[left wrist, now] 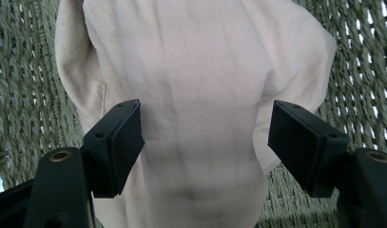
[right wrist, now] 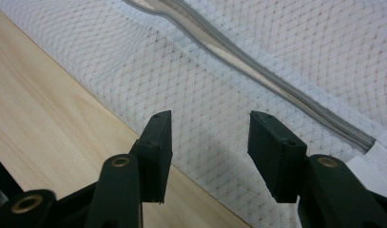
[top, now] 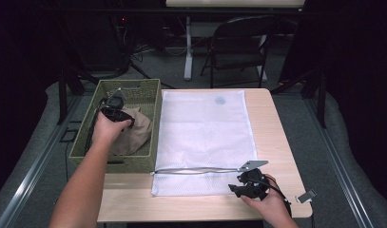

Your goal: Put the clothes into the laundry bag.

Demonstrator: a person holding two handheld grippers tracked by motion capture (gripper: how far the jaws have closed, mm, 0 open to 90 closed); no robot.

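Lit brightly from above on the counter [top: 272,137] and mesh bag [top: 205,137]; dark and murky all round in the high view. Soft, slightly grainy there, no hard shadows. Even, diffuse light on the cloth [left wrist: 191,95] in the left gripper view, faintly blurred, basket [left wrist: 20,95] weave soft at the edges. Sharper in the right gripper view: mesh crisp, mild glare along the zipper [right wrist: 257,66], dull shadow under the right tool [right wrist: 210,142].

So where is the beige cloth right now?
In the high view the beige cloth lies bunched inside the green woven basket at the table's left, beside the white mesh bag, with the left gripper over it.
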